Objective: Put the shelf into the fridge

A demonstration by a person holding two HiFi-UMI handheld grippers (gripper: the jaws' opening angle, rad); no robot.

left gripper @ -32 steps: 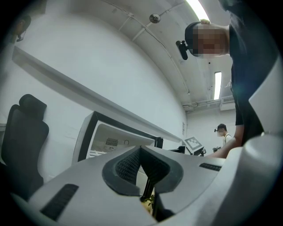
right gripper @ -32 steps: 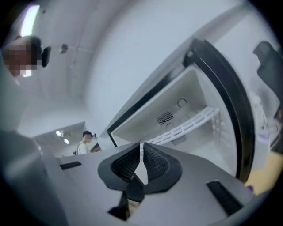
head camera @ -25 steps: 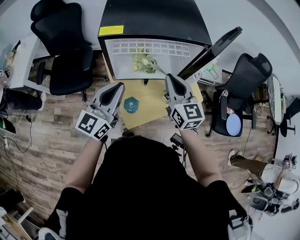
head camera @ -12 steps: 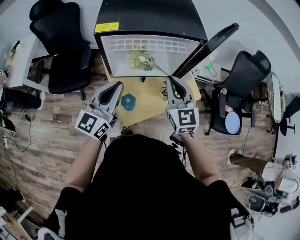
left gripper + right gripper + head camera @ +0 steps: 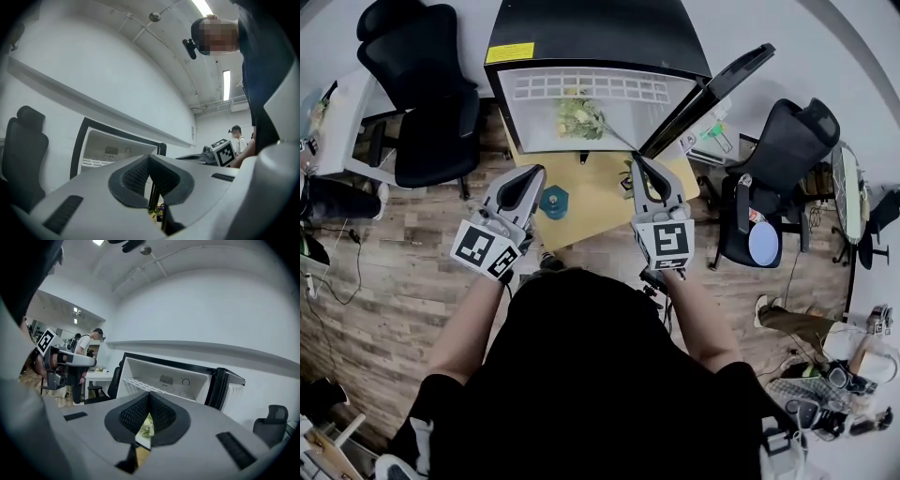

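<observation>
1. Head view: the left gripper (image 5: 536, 175) and the right gripper (image 5: 639, 167) hovered with jaws together, holding nothing, over the near edge of a yellow tabletop (image 5: 595, 206). Wood-plank floor (image 5: 394, 272) lay around it. At the far side stood the black fridge (image 5: 600, 37) with its door (image 5: 712, 94) swung open to the right. The white shelf (image 5: 586, 90) lay inside the fridge. A black office chair (image 5: 431, 112) stood to the left.
2. Left gripper view: the pads were pressed together with nothing between them. White wall and a ceiling strip light (image 5: 226, 77) showed beyond.
3. Right gripper view: the jaws met, empty. The shelf spanned the fridge's white interior, with plain white wall behind.
</observation>
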